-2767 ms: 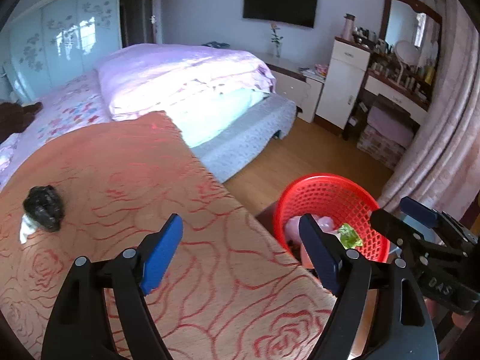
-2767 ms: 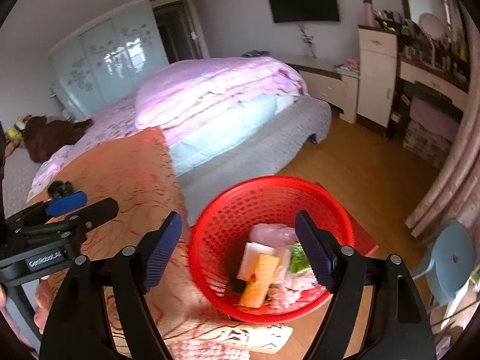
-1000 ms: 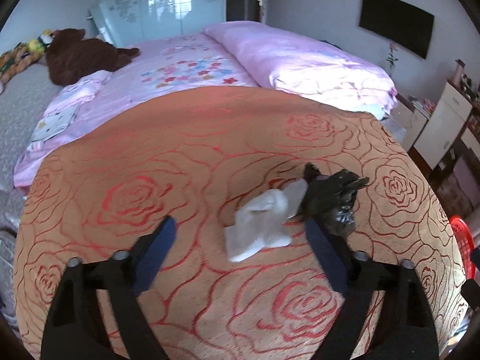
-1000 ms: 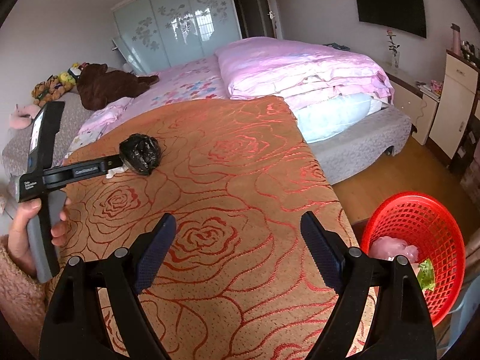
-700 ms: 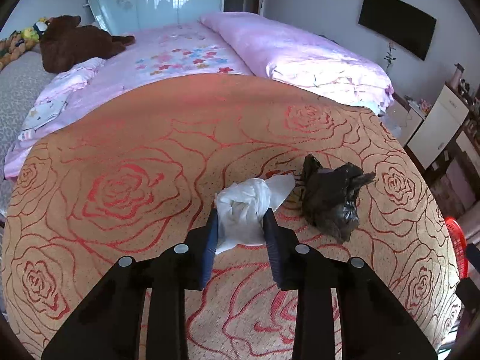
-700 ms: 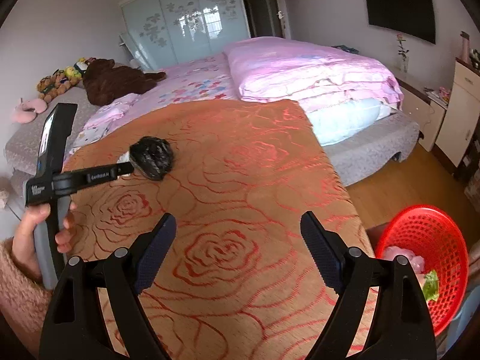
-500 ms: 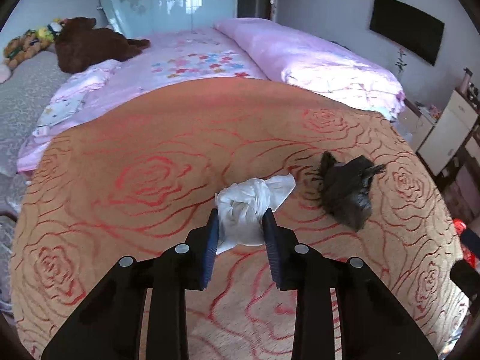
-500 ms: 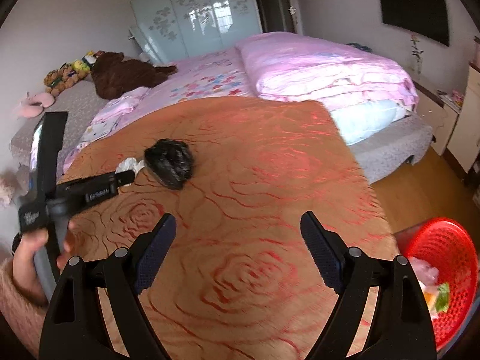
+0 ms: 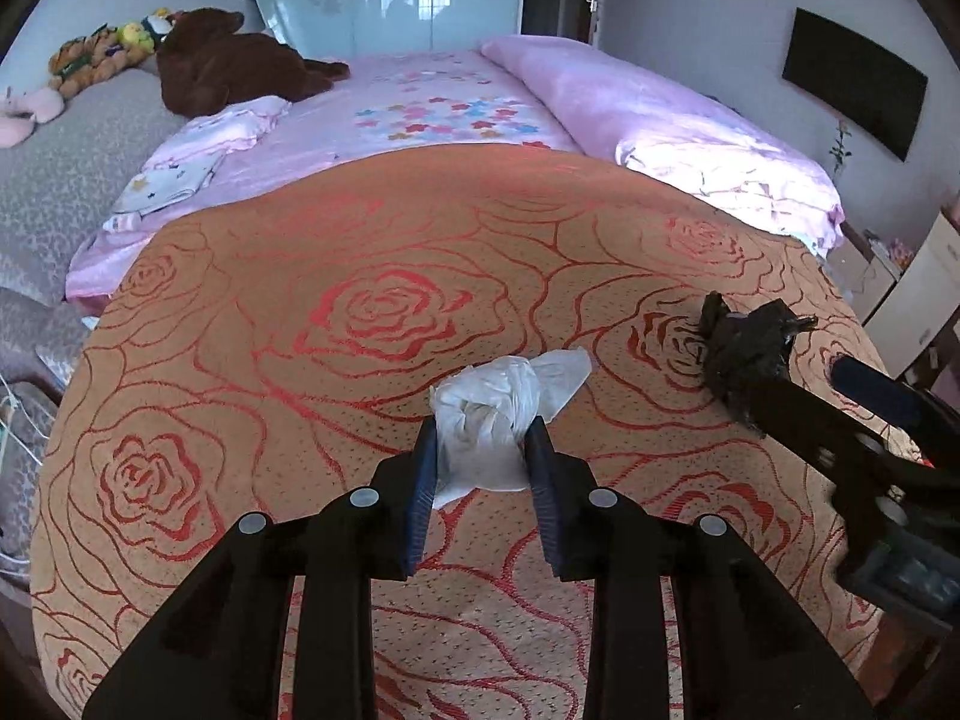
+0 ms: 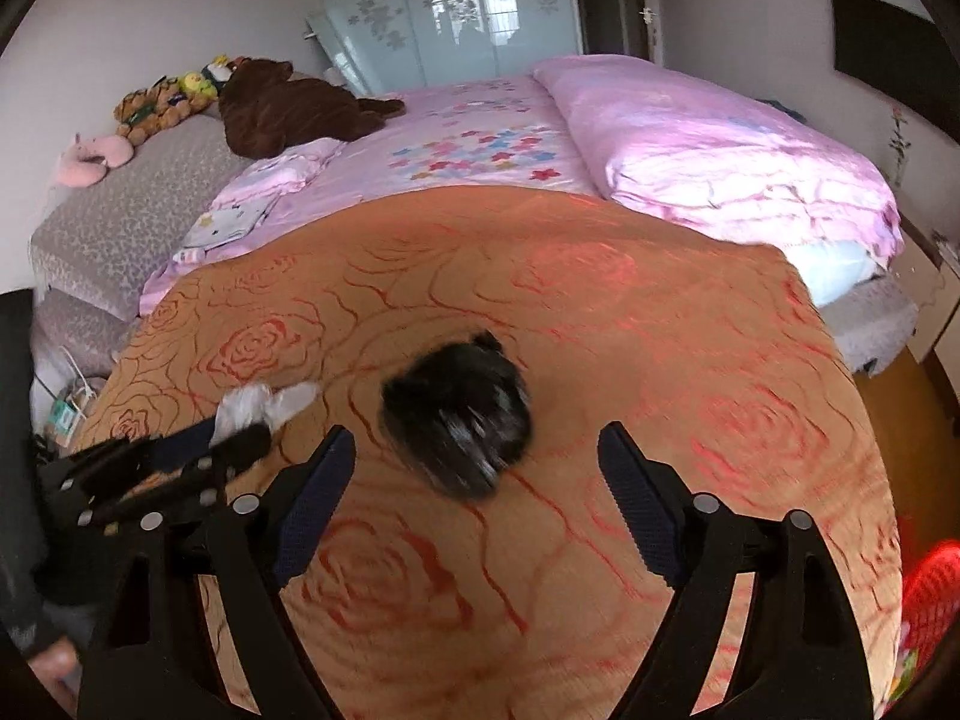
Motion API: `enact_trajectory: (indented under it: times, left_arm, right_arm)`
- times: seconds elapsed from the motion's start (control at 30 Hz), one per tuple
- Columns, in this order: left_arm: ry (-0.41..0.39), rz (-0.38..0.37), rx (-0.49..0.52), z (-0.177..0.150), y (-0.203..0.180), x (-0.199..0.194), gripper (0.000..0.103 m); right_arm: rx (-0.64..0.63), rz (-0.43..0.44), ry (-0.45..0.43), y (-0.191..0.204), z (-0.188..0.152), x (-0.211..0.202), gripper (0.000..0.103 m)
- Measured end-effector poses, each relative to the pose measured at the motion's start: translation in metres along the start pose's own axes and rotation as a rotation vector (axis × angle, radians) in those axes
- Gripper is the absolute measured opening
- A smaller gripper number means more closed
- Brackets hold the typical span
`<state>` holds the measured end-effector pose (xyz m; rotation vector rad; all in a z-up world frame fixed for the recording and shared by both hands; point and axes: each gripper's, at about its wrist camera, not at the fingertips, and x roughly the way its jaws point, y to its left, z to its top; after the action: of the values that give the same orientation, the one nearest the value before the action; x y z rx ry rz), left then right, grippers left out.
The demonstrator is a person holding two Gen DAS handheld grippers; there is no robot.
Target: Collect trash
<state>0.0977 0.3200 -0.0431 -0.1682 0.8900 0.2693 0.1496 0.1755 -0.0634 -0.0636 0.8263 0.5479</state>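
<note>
Left wrist view: my left hand-held gripper [image 9: 483,468] is clamped on the crumpled white tissue [image 9: 492,420] above the rose-patterned blanket [image 9: 360,312]; the black bag [image 9: 744,354] lies to its right.

Right wrist view: my right hand-held gripper [image 10: 474,498], jaws just narrowing yet wide with nothing between them, nears that black bag [image 10: 459,414]. Next, I judge: straddle, squeeze, carry both to the red basket [image 10: 933,600].
</note>
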Motion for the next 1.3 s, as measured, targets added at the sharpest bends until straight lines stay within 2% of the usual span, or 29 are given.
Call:
enact_trajectory:
  times: [0.13,0.3,0.4,0.8,1.3]
  left_arm:
    - [-0.005,0.001,0.0,-0.001,0.0,0.0,0.028]
    - [-0.013,-0.001,-0.002,-0.002,0.001,0.001,0.028]
    - [-0.014,-0.001,-0.003,-0.002,0.001,0.001,0.028]
    - [-0.043,-0.028,0.021,-0.005,-0.014,-0.016,0.028]
    - [-0.07,-0.102,0.138,-0.023,-0.082,-0.039,0.028]
  right_arm:
    - [-0.014,-0.011,0.021,0.007,0.008,0.017,0.07]
    - [-0.005,-0.019,0.067,0.005,0.008,0.031,0.045]
    - [-0.006,-0.021,0.061,0.004,0.005,0.028,0.04]
    - [0.027,-0.044,0.008,-0.01,-0.017,-0.017,0.039]
    - [0.177,-0.102,-0.034,-0.079,-0.062,-0.08,0.039]
